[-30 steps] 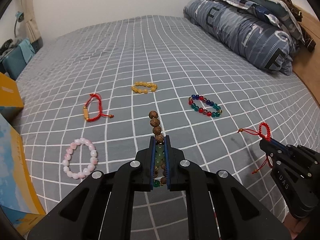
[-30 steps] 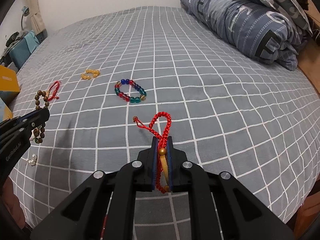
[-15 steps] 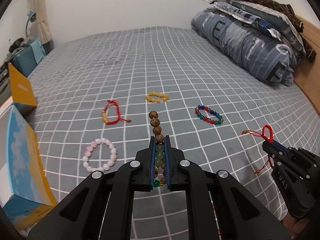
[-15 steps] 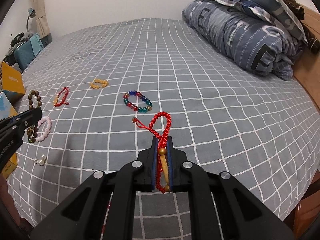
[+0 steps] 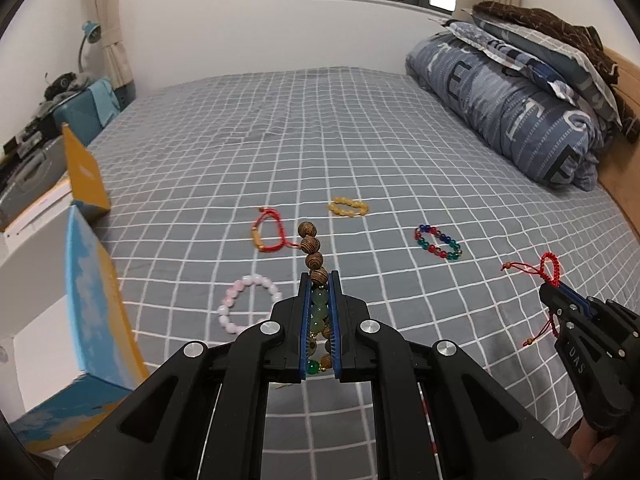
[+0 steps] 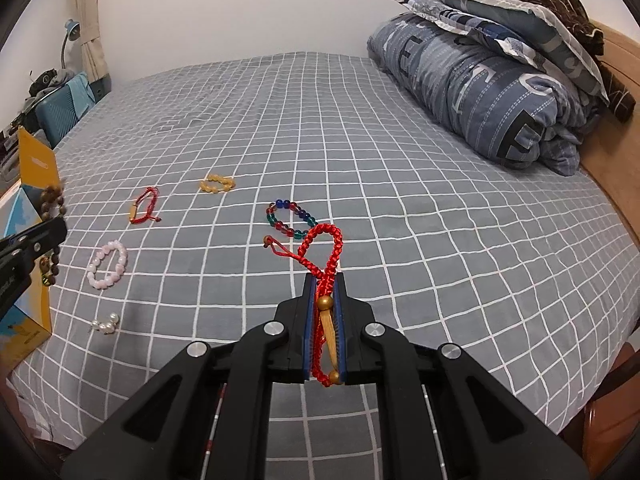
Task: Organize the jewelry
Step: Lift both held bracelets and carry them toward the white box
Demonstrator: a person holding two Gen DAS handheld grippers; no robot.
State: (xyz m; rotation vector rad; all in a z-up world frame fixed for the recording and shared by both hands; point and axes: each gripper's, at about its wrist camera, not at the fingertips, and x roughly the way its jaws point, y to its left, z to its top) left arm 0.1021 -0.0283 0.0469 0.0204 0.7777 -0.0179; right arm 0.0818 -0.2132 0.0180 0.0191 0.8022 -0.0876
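My left gripper (image 5: 319, 276) is shut on a brown wooden and green bead bracelet (image 5: 311, 246), held above the grey checked bed. My right gripper (image 6: 323, 278) is shut on a red braided cord bracelet (image 6: 325, 248) with a gold tube; it also shows at the right of the left wrist view (image 5: 549, 266). On the bed lie a red cord bracelet (image 5: 269, 233), a yellow bead bracelet (image 5: 347, 207), a multicoloured glass bead bracelet (image 5: 437, 241), a pink bead bracelet (image 5: 245, 304) and a small pearl piece (image 6: 105, 323).
An open blue and yellow box (image 5: 86, 312) stands at the bed's left edge, with its white inside facing up. A folded blue quilt (image 5: 516, 120) and pillows lie at the right by the wooden headboard. A blue chair (image 6: 60, 110) stands far left.
Both grippers have lifted and drawn back, each keeping its bracelet. The bed items look further away, and the box, the window and the pearl piece have come into view.
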